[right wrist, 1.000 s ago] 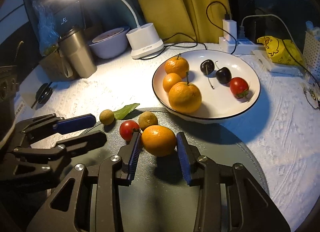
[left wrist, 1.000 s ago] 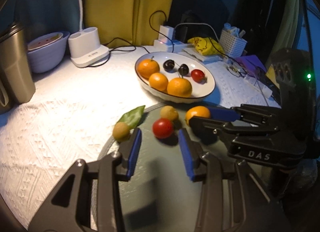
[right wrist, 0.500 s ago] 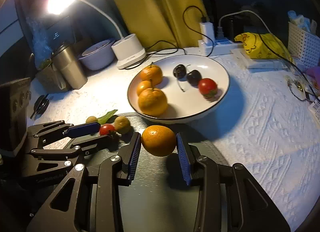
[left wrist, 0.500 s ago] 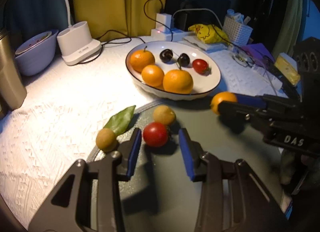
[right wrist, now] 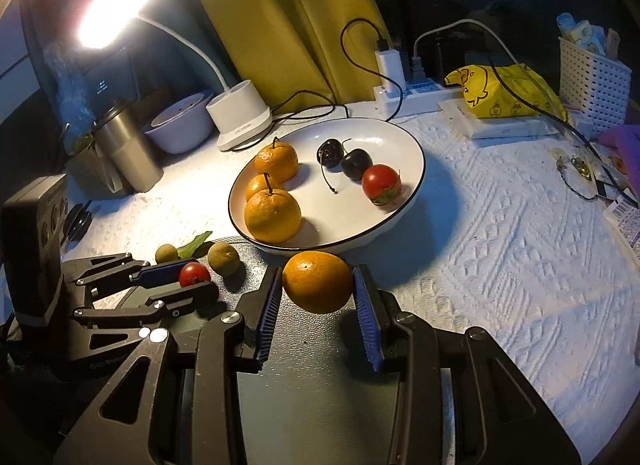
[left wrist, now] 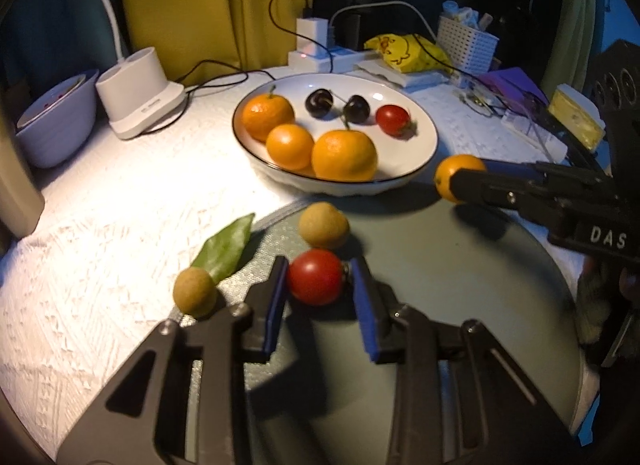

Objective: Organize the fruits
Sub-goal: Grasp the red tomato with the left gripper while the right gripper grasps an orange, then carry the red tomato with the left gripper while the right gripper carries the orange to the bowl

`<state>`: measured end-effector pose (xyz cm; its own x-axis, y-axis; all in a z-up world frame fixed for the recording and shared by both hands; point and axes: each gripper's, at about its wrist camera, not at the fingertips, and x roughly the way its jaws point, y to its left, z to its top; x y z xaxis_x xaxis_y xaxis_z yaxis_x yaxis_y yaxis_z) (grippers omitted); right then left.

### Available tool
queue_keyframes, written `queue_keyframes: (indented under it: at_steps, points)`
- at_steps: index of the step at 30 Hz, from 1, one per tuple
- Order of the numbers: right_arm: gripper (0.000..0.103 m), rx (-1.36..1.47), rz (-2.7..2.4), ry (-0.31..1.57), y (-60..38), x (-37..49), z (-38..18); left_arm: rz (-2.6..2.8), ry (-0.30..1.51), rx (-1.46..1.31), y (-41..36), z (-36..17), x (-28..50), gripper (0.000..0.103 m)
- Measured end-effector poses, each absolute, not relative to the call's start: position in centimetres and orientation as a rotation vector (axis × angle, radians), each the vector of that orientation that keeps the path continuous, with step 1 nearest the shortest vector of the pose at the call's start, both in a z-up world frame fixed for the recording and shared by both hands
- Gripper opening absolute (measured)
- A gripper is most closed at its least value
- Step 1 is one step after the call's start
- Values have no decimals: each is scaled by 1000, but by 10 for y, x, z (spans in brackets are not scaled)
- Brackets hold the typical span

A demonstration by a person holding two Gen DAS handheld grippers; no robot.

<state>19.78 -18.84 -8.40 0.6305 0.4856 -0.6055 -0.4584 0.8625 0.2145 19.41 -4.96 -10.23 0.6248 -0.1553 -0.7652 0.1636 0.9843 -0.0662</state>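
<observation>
A loose orange [right wrist: 317, 281] sits clamped between the blue pads of the right tool [right wrist: 316, 305], held just in front of the near rim of the white plate [right wrist: 412, 189] and above the edge of the dark round mat [right wrist: 320, 405]. From the left wrist view the same orange [left wrist: 456, 177] pokes out past the right tool's dark fingers, beside the plate's right rim.

The left tool [left wrist: 318, 289] has its two blue pads pressed against either side of a red cherry tomato [left wrist: 316, 276], which lies on the mat. Just beyond the tomato rests a tan round fruit [left wrist: 324, 225], also on the mat. A second tan fruit [left wrist: 195, 291] lies to the left at the mat's edge, touching the tip of a green leaf [left wrist: 226, 249] that stretches onto the white textured cloth covering the worktop [left wrist: 120, 205].

Inside the plate are three oranges [left wrist: 344, 155] grouped on the left side, two dark cherries [left wrist: 356, 108] with stems toward the back, and another red tomato [left wrist: 393, 119] on the right.

Behind the plate stands a white lamp base [right wrist: 240, 115] under its glowing head, with a pale bowl [right wrist: 180, 127] and a metal tumbler [right wrist: 128, 153] further left. A power strip with a charger [right wrist: 390, 65], a yellow packet [right wrist: 496, 93] and a white lattice basket [right wrist: 592, 81] line the back right, before a yellow curtain [right wrist: 280, 5].
</observation>
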Motion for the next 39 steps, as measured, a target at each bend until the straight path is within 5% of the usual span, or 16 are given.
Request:
queue_keyframes:
  at_steps: [39]
  points:
    - [39, 59, 505, 634, -218, 237, -52, -271, 791, 12, -86, -52, 238, 33]
